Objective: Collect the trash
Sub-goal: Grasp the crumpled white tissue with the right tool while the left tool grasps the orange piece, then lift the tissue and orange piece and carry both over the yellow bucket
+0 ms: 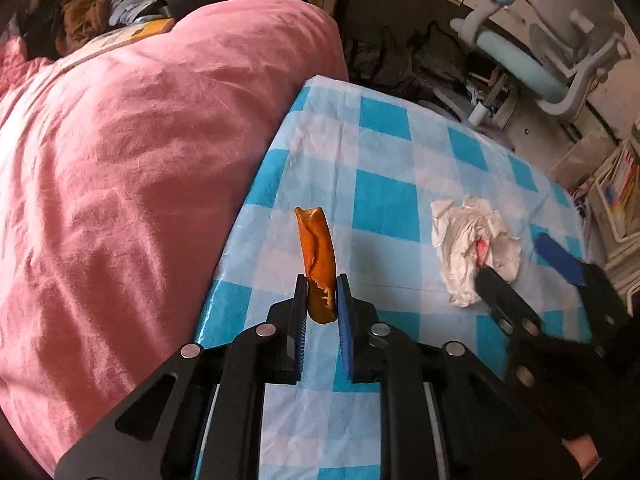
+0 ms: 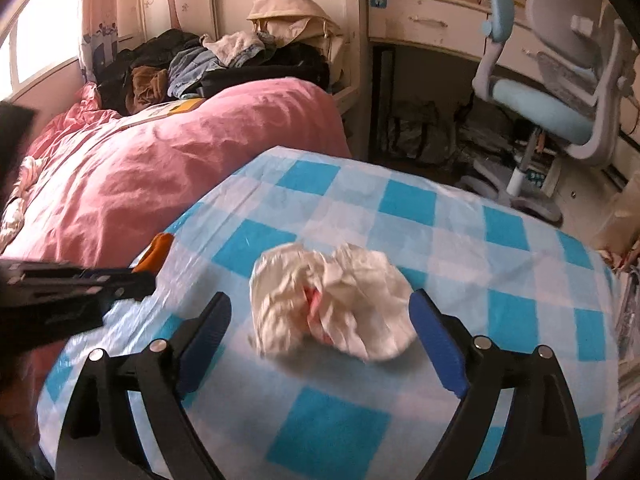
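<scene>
An orange peel (image 1: 318,256) stands upright between the blue pads of my left gripper (image 1: 322,284), which is shut on its lower end, over the blue-and-white checked tablecloth (image 1: 384,208). To the right lies a crumpled white tissue (image 1: 472,248) with a red stain. My right gripper (image 1: 536,256) shows there as a dark blur at the tissue's right side. In the right wrist view my right gripper (image 2: 320,304) stands open, its fingers on either side of the tissue (image 2: 332,300) without touching it. The left gripper (image 2: 80,284) and the peel (image 2: 156,252) appear at the left.
A bed with a pink duvet (image 1: 120,160) borders the table on the left, with piled clothes (image 2: 208,64) at its head. Beyond the table's far edge are a light blue desk chair (image 2: 552,92), a white desk (image 2: 432,24) and clutter on the floor.
</scene>
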